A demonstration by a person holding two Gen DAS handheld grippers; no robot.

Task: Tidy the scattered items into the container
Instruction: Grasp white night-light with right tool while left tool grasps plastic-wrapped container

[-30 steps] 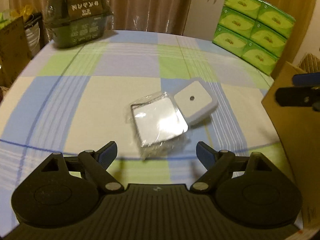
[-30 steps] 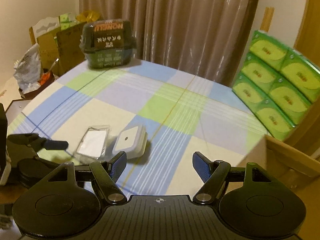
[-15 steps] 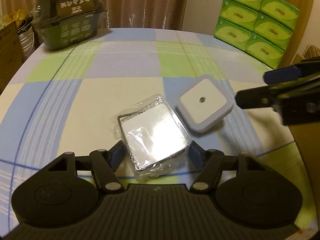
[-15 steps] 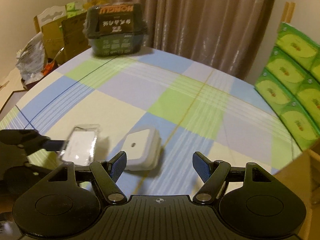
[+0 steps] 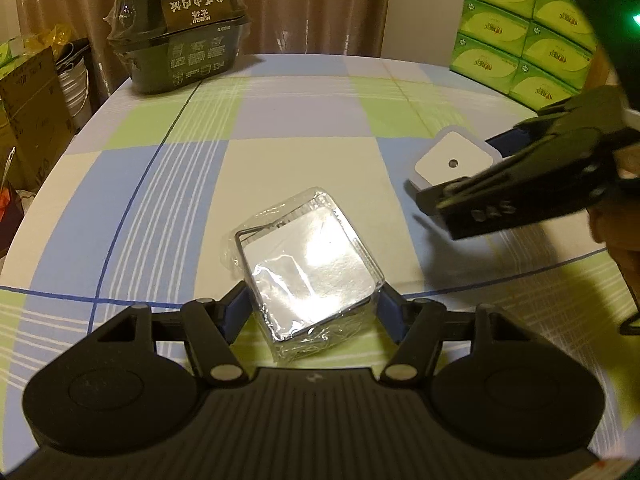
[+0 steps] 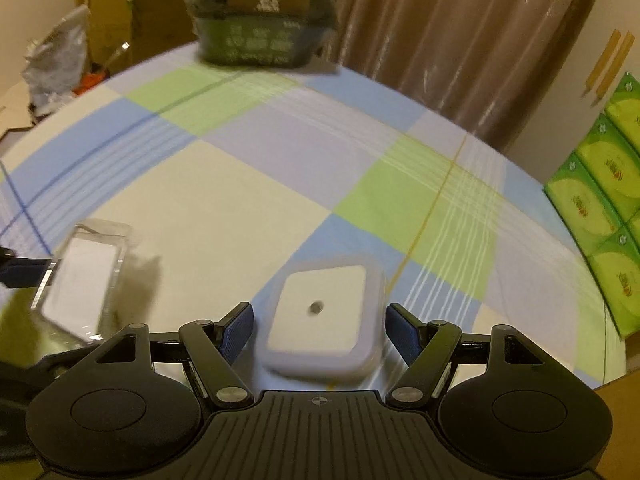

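A clear box wrapped in crinkled plastic [image 5: 308, 264], with a white sheet inside, lies on the checked tablecloth [image 5: 280, 120]. My left gripper [image 5: 312, 312] is shut on it, a blue pad pressed against each side. The right wrist view shows the same box [image 6: 80, 280] at the left, with a left fingertip [image 6: 24, 270] against it. A flat white square device [image 6: 320, 316] with a small dark dot lies between the fingers of my right gripper [image 6: 320, 332], which stands open with a gap on both sides. The left wrist view has the right gripper [image 5: 460, 172] low over that device [image 5: 452, 160].
A dark wrapped tub labelled HONGLU [image 5: 180, 28] stands at the table's far edge. Stacked green tissue packs [image 5: 520, 32] sit at the back right. A cardboard edge [image 6: 620, 408] shows at the near right. Boxes and bags [image 6: 60, 60] crowd the floor to the left.
My left gripper moved forward and closed on the wrapped box. My right gripper came down and across until the white device sat between its open fingers.
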